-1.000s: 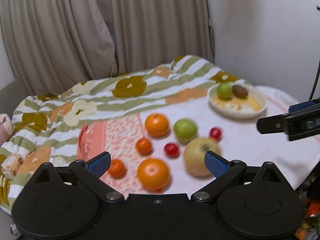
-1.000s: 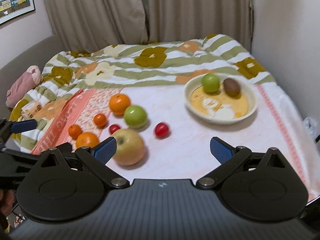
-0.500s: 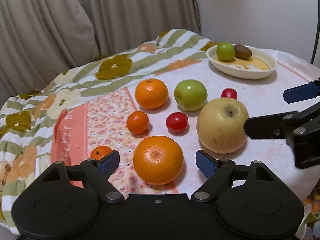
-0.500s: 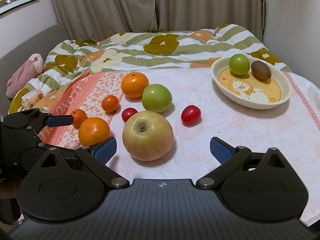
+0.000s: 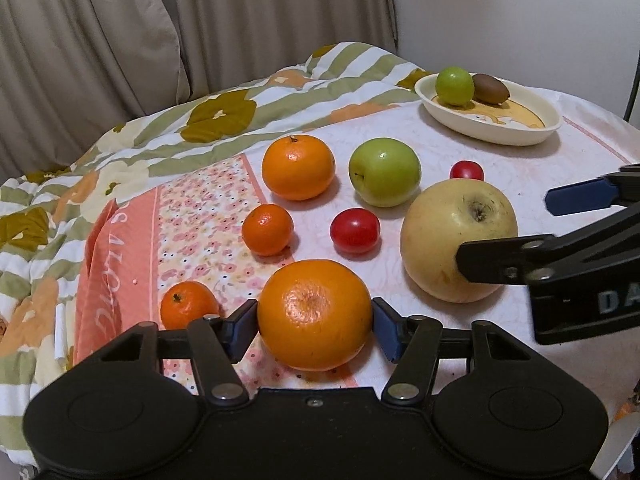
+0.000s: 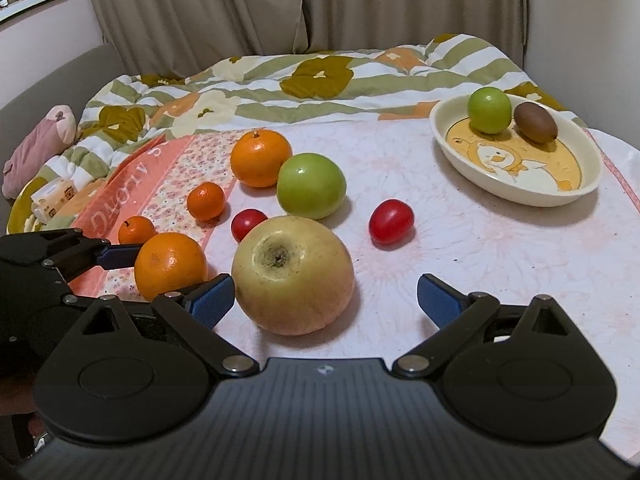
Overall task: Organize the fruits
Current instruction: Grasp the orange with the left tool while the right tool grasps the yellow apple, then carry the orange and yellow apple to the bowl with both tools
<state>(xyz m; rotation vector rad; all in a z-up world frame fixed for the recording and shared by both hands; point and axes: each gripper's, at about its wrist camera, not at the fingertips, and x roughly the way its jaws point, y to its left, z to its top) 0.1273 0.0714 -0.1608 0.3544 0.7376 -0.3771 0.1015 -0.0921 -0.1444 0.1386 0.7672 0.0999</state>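
Observation:
A large orange (image 5: 315, 314) lies on the white cloth between the fingers of my left gripper (image 5: 316, 330). The jaws are closing and both blue pads touch its sides. A big yellow apple (image 6: 293, 275) sits between the fingers of my right gripper (image 6: 324, 302), close to the left pad (image 6: 212, 300) and well apart from the right one; this gripper is open. Further back lie another orange (image 5: 298, 167), a green apple (image 5: 385, 171), two small mandarins (image 5: 267, 229) (image 5: 188, 304) and two red tomatoes (image 5: 355, 230) (image 6: 391, 221). A cream dish (image 6: 576, 192) at the back right holds a green fruit (image 6: 489, 110) and a kiwi (image 6: 535, 122).
A striped floral quilt (image 6: 320, 76) covers the far side, with curtains (image 6: 200, 8) behind it. A pink soft toy (image 6: 38, 144) and a small carton (image 6: 52, 198) lie at the far left. The cloth between the tomatoes and the dish is bare.
Both grippers came down and closer to the fruit. The left jaws narrowed from wide open onto the large orange. The right gripper stayed open and reached around the yellow apple.

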